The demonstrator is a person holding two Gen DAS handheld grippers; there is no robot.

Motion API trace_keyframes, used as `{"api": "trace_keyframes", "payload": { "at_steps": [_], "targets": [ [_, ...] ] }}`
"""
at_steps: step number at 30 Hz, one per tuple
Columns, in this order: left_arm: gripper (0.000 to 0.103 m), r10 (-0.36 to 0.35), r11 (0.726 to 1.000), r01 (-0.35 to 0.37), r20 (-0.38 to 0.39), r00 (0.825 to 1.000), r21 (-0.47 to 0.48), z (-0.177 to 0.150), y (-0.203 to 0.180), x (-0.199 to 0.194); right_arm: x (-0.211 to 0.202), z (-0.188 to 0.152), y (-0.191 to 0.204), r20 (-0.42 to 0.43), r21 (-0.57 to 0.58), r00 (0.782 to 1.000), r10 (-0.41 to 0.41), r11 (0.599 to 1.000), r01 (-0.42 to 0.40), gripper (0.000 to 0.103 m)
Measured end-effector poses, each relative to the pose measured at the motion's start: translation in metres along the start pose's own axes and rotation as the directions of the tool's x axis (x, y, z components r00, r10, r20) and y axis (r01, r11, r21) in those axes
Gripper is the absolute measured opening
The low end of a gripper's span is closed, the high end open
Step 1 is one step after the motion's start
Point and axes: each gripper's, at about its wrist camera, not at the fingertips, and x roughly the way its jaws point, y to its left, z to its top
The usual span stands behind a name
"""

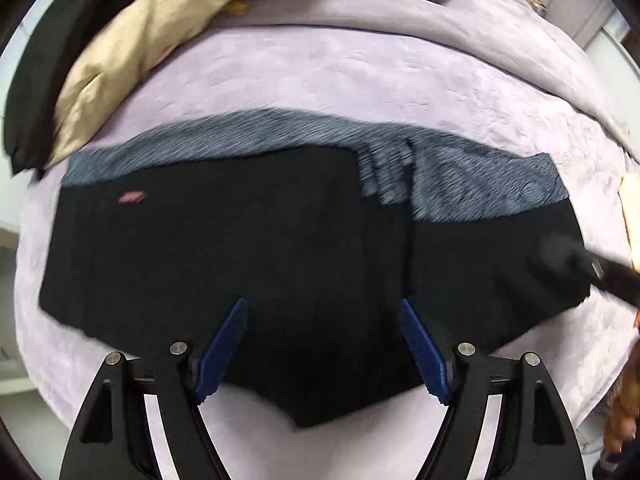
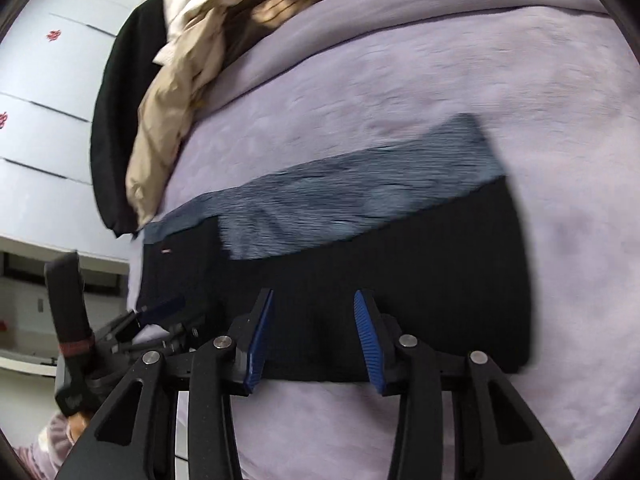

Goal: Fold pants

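Matt black cloth pants (image 1: 240, 240) with fuzzy grey lining lie on soft lilac bedspread (image 1: 360, 76).

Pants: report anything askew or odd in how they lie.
The pants lie folded on the lilac bedspread, but the black upper layer sits skewed, leaving a grey fleecy lining strip exposed along the far edge.

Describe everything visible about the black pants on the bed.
The pants are black outside with a grey fleecy lining, which shows along the far edge where the fabric is turned back. They lie flat and folded into a wide rectangle on the lilac bedspread, with a small pink label near the left end. Neither the left gripper nor the right gripper grips them; both sets of jaws stand apart above the near edge. The tan clothes beyond lie apart from them.
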Motion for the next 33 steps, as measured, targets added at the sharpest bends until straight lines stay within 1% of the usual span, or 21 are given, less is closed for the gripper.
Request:
{"api": "trace_keyframes", "payload": {
  "at_steps": [3,4,5,6,8,9,12,13,15,18,19,20,21,23,24,26,28,29,30,31,33],
  "targets": [
    [0.079,0.034,0.999,-0.034,-0.02,0.999,-0.036,-0.014,0.023,-0.005,0.031,0.003,0.019,-0.034,-0.007,0.999,0.04,0.999,-0.04,0.044],
    [0.079,0.043,0.998,-0.044,-0.033,0.999,-0.052,-0.019,0.032,-0.005,0.05,0.004,0.022,-0.079,0.004,0.996,0.044,0.999,-0.044,0.044],
    [0.079,0.051,0.996,-0.054,-0.044,0.998,-0.066,-0.022,0.038,-0.004,0.069,0.003,0.022,-0.132,0.033,0.99,0.047,0.999,-0.043,0.044],
    [0.079,0.06,0.995,-0.064,-0.053,0.997,-0.082,-0.027,0.041,-0.003,0.08,0.001,0.021,-0.133,0.07,0.991,0.023,0.997,-0.014,0.044],
    [0.079,0.06,0.992,-0.066,-0.056,0.997,-0.111,-0.033,0.05,-0.003,0.08,0.0,0.03,-0.108,0.069,0.994,0.012,0.998,-0.004,0.044],
    [0.079,0.055,0.991,-0.061,-0.058,0.997,-0.12,-0.036,0.055,-0.003,0.078,-0.002,0.038,-0.114,0.045,0.993,0.018,0.999,-0.013,0.044],
    [0.079,0.051,0.991,-0.058,-0.061,0.997,-0.123,-0.043,0.061,-0.005,0.075,-0.012,0.053,-0.143,-0.048,0.989,-0.038,0.998,0.031,0.044],
    [0.085,0.052,0.99,-0.059,-0.059,0.997,-0.125,-0.042,0.06,-0.005,0.074,-0.015,0.054,-0.146,-0.057,0.988,-0.047,0.998,0.039,0.044],
    [0.103,0.048,0.99,-0.055,-0.052,0.997,-0.128,-0.043,0.061,-0.009,0.07,-0.021,0.057,-0.148,-0.056,0.987,-0.058,0.997,0.05,0.044],
    [0.102,0.04,0.992,-0.044,-0.038,0.998,-0.12,-0.047,0.063,-0.015,0.063,-0.026,0.07,-0.176,-0.078,0.984,-0.024,0.997,0.01,0.045],
    [0.102,0.039,0.991,-0.044,-0.04,0.998,-0.126,-0.047,0.067,-0.019,0.06,-0.028,0.076,-0.174,-0.101,0.984,-0.03,0.995,0.012,0.045],
    [0.102,0.038,0.991,-0.043,-0.04,0.998,-0.131,-0.047,0.069,-0.02,0.054,-0.03,0.081,-0.157,-0.134,0.986,-0.053,0.99,0.032,0.045],
    [0.102,0.035,0.99,-0.04,-0.042,0.999,-0.138,-0.047,0.071,-0.021,0.047,-0.033,0.086,-0.12,-0.173,0.989,-0.09,0.983,0.069,0.045],
    [0.102,0.037,0.989,-0.043,-0.045,0.998,-0.143,-0.048,0.075,-0.022,0.033,-0.037,0.095,-0.043,-0.222,0.985,-0.169,0.962,0.156,0.045],
    [0.102,0.04,0.989,-0.046,-0.048,0.998,-0.142,-0.048,0.077,-0.023,0.028,-0.038,0.095,-0.01,-0.229,0.979,-0.204,0.953,0.196,0.045],
    [0.102,0.049,0.989,-0.055,-0.05,0.998,-0.139,-0.05,0.077,-0.026,0.026,-0.04,0.091,0.009,-0.214,0.974,-0.225,0.951,0.222,0.046],
    [0.102,0.056,0.988,-0.062,-0.048,0.997,-0.138,-0.05,0.077,-0.026,0.041,-0.041,0.075,-0.06,-0.154,0.971,-0.23,0.964,0.218,0.046],
    [0.102,0.058,0.988,-0.064,-0.048,0.997,-0.138,-0.051,0.08,-0.026,0.053,-0.042,0.067,-0.124,-0.107,0.969,-0.214,0.974,0.202,0.046],
    [0.102,0.059,0.988,-0.065,-0.05,0.997,-0.139,-0.053,0.082,-0.027,0.062,-0.045,0.062,-0.162,-0.063,0.967,-0.196,0.98,0.188,0.046],
    [0.102,0.059,0.988,-0.065,-0.049,0.997,-0.139,-0.054,0.085,-0.029,0.063,-0.048,0.064,-0.15,-0.064,0.968,-0.203,0.979,0.195,0.047],
    [0.102,0.058,0.989,-0.064,-0.048,0.997,-0.134,-0.056,0.088,-0.031,0.063,-0.052,0.08,-0.15,-0.136,0.967,-0.208,0.973,0.188,0.048]
  ]
}}
